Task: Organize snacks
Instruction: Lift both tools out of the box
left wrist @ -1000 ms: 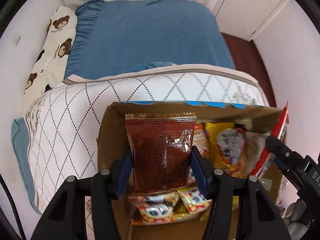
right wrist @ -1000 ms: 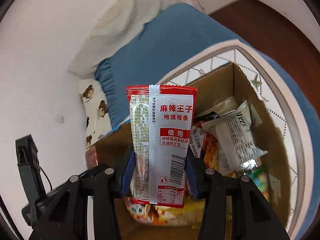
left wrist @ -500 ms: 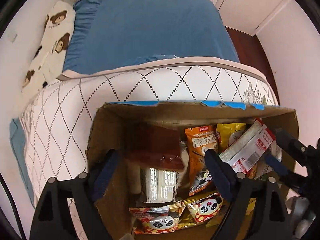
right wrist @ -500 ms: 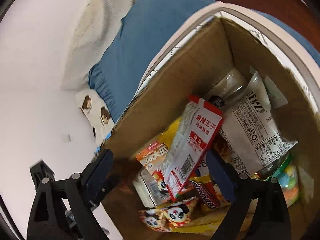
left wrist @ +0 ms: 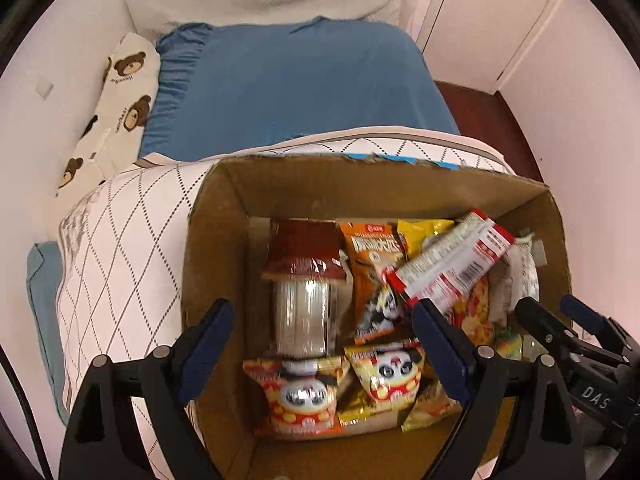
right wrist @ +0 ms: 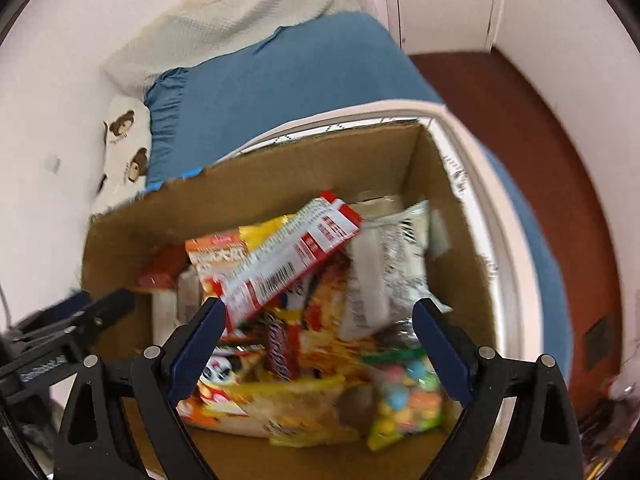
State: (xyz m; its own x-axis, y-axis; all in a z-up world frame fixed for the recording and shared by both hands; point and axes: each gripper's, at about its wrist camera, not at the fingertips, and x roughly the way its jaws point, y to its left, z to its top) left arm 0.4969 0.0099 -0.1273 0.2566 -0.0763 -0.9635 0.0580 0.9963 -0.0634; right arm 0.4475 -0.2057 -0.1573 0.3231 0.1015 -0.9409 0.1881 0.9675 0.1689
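An open cardboard box (left wrist: 216,240) stands on the bed and holds several snack packets. A brown packet (left wrist: 304,252) lies at its left side over a clear wrapped pack. A red-and-white packet (left wrist: 452,264) rests slanted on top of the pile, also seen in the right wrist view (right wrist: 292,264). My left gripper (left wrist: 320,320) hangs open above the box with nothing between its fingers. My right gripper (right wrist: 320,312) is open too and empty, over the box's right half. Each gripper shows at the edge of the other's view: the right (left wrist: 554,312), the left (right wrist: 100,308).
Panda snack bags (left wrist: 384,372), an orange packet (left wrist: 372,248), a white bag (right wrist: 384,264) and a bag of coloured candies (right wrist: 404,396) fill the box. It sits on a diamond-patterned quilt (left wrist: 120,248) beside a blue sheet (left wrist: 296,84) and a bear pillow (left wrist: 120,92). Walls and a dark wooden floor (right wrist: 520,128) surround the bed.
Both grippers went from shut to open. The brown packet fell from the left one and the red-and-white packet from the right one; both now lie in the box.
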